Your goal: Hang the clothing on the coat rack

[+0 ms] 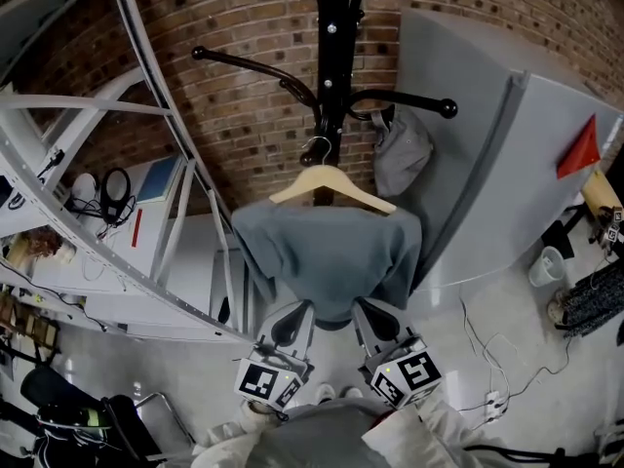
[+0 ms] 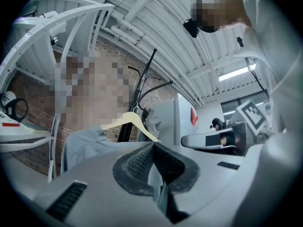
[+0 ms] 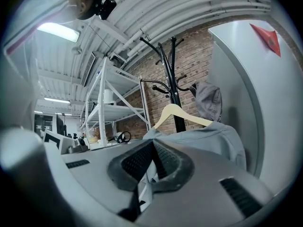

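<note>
A grey-blue garment [image 1: 331,252] hangs on a wooden hanger [image 1: 331,178]. The hanger's hook sits at the black coat rack [image 1: 334,57] in front of the brick wall. My left gripper [image 1: 295,310] and right gripper [image 1: 368,308] point up side by side, with their tips at the garment's lower hem. In the left gripper view the left gripper [image 2: 154,148] has its pads pressed together, with the hanger [image 2: 135,122] and garment [image 2: 87,145] just beyond. The right gripper [image 3: 154,143] looks the same, below the hanger [image 3: 182,115] and garment [image 3: 213,136]. I see no cloth pinched in either.
A grey bag [image 1: 400,154] hangs from a rack arm on the right. White metal shelving [image 1: 117,164] stands close on the left. A tall grey cabinet [image 1: 507,164] stands close on the right. A white cup [image 1: 546,266] and cables [image 1: 497,398] lie on the floor to the right.
</note>
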Demonstrator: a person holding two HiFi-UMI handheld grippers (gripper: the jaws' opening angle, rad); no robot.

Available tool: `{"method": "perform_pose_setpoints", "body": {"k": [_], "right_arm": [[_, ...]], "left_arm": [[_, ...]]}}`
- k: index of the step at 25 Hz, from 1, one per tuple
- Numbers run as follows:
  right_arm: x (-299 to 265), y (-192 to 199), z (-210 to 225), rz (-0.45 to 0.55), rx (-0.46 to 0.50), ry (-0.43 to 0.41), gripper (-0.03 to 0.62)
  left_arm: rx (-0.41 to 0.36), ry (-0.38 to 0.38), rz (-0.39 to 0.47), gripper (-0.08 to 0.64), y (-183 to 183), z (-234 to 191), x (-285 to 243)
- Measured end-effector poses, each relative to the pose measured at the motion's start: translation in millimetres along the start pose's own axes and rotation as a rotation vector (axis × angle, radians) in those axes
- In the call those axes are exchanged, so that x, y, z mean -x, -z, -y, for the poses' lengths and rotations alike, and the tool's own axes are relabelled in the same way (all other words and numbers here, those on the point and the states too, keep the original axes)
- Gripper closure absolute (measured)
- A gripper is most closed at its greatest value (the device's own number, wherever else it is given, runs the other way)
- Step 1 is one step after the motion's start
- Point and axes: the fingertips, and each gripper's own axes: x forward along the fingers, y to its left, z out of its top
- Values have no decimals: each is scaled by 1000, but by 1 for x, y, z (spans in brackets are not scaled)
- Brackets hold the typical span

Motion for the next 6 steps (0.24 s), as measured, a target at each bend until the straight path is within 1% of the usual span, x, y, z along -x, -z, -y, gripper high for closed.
{"method": "perform_pose_setpoints", "body": {"k": [6], "right_arm": [[7,-5,15,6,4,0,569]], "left_arm": [[-9,-4,2,552,0,10,-12]]}}
